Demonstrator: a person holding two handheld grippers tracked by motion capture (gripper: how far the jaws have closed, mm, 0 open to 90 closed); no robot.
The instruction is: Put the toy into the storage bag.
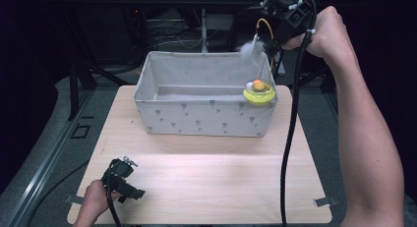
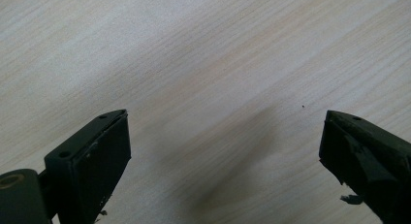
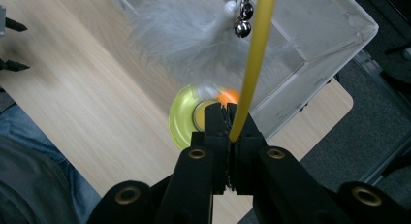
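Right tongs (image 3: 228, 118) pinch yellow wand (image 3: 254, 59) above fabric bin (image 1: 162, 116).

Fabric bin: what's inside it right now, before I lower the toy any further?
The fabric bin looks bare along its visible floor. The yellow toy base hangs at its right front corner from the yellow wand, clamped in the right gripper. The near wall hides the floor just behind it.

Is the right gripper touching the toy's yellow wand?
Touching: the right gripper view shows the right gripper with its fingers clamped on the yellow wand.
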